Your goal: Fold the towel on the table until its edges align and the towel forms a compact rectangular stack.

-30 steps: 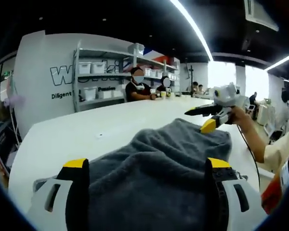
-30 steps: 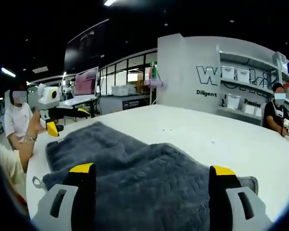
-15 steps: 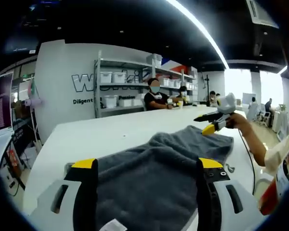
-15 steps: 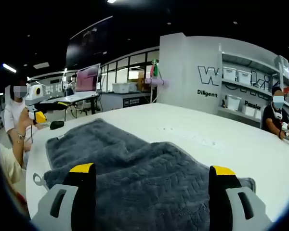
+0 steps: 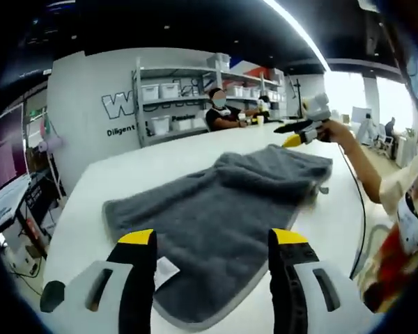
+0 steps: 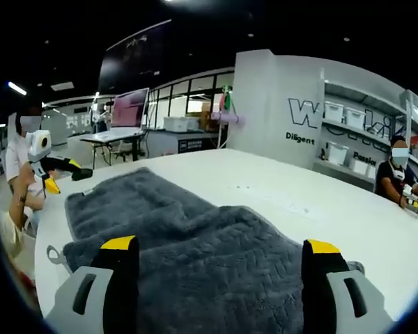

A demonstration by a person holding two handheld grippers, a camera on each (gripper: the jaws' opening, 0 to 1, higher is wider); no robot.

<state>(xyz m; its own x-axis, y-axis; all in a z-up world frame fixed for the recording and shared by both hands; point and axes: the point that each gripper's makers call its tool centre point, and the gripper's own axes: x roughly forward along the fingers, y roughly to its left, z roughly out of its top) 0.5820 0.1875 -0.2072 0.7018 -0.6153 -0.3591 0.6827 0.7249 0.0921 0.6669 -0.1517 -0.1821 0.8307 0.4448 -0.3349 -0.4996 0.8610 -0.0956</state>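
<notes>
Left gripper (image 5: 212, 240): withdrawn from over the grey towel (image 5: 223, 209) since 1.0 s ago. Its jaws were then spread wide over the cloth; their yellow tips now stand closer together and hang at the towel's near hem, with a white care label (image 5: 162, 268) newly exposed between them.

In the right gripper view the left gripper (image 6: 52, 172) has moved off the towel's far corner, out past the white table (image 6: 320, 209) edge.

In the left gripper view the right gripper (image 5: 301, 132) has shifted from above the towel's far fold to beyond its far end.
</notes>
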